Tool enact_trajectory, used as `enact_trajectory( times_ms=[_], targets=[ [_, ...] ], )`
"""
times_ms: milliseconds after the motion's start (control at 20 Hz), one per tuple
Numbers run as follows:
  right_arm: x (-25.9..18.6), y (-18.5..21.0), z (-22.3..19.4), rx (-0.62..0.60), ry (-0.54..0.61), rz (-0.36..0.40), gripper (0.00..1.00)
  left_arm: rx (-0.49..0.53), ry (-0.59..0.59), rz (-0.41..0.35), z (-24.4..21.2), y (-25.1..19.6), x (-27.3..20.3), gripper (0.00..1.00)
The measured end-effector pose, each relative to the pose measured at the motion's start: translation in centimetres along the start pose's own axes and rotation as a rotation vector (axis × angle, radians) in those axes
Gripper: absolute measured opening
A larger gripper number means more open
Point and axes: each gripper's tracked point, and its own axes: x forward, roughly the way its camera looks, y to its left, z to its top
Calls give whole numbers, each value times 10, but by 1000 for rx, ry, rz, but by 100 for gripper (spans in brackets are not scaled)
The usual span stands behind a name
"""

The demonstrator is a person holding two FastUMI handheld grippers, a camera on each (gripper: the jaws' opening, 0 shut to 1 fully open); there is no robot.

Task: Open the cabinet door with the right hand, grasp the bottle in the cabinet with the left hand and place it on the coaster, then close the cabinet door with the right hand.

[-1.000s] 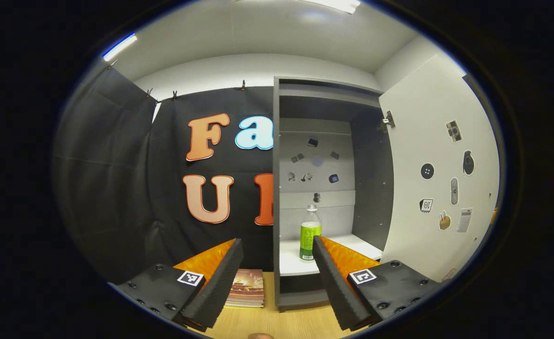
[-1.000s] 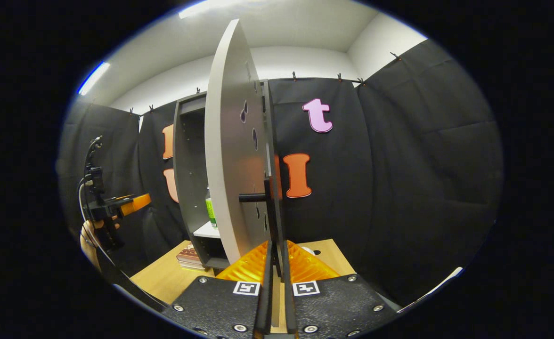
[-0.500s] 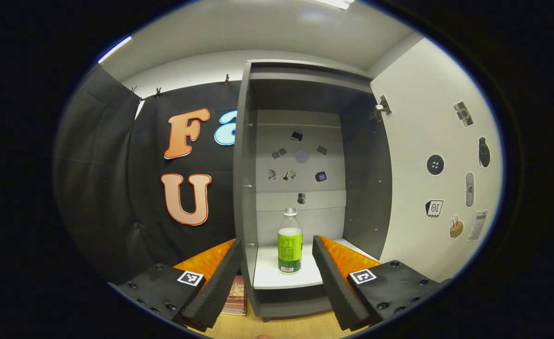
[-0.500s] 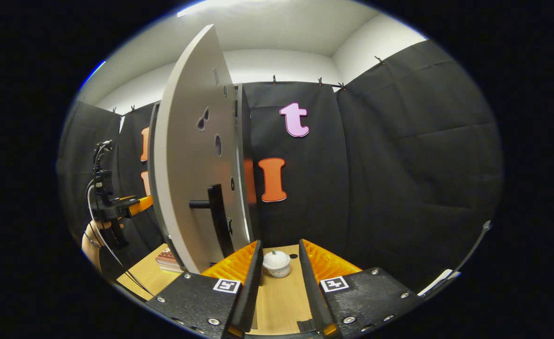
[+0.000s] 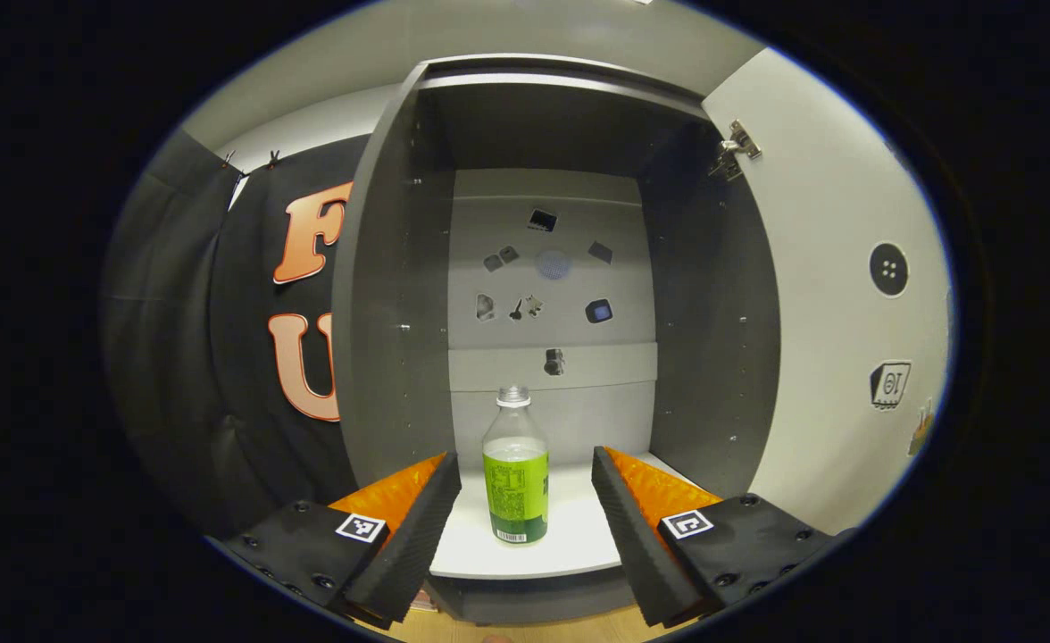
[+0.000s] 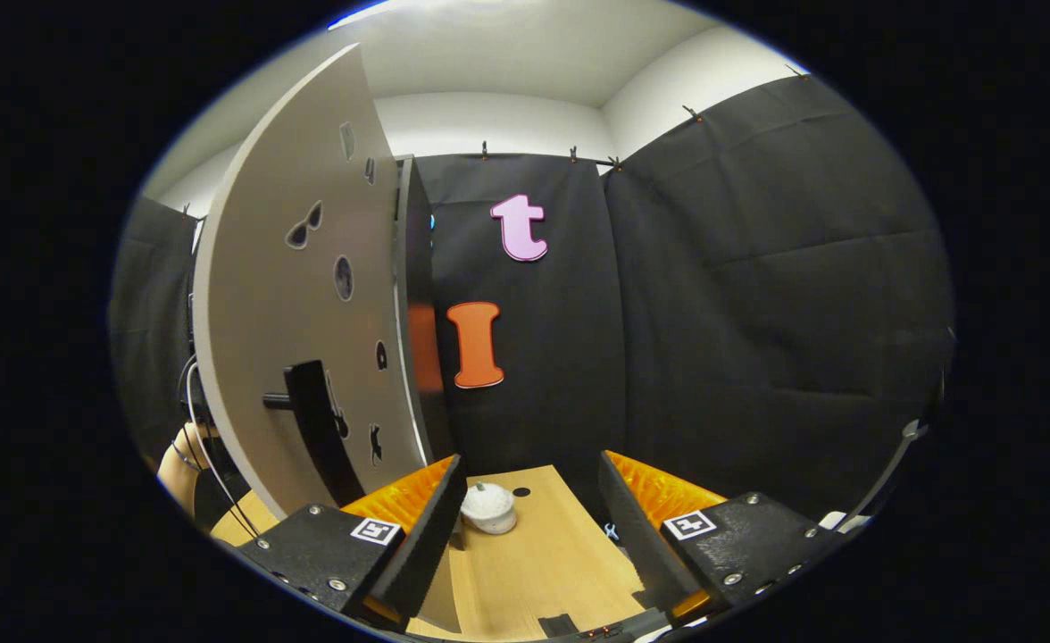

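black cloth hung behind a wooden table (image 6: 534,554). the cabinet (image 5: 382,295) stood with its door (image 6: 284,304) swung wide. the left gripper (image 5: 525,500) was spread before the shelf (image 5: 570,545), the bottle (image 5: 515,469) upright between its fingers, untouched. the right gripper (image 6: 532,518) was spread over the table, near a small white pot (image 6: 487,507).

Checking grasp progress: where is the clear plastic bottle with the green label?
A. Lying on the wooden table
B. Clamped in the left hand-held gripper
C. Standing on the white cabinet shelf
C: the clear plastic bottle with the green label stands upright on the white cabinet shelf, with the open left hand-held gripper short of it.
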Motion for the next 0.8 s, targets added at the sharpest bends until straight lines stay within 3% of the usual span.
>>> enact_trajectory(
  times_ms=[450,800],
  targets=[
    [3,-22,3,18,-11,-100,93,30,40,9,-32,-2,71,97],
    [0,-27,4,16,-10,-131,93,44,122,23,-64,3,95,97]
  ],
)
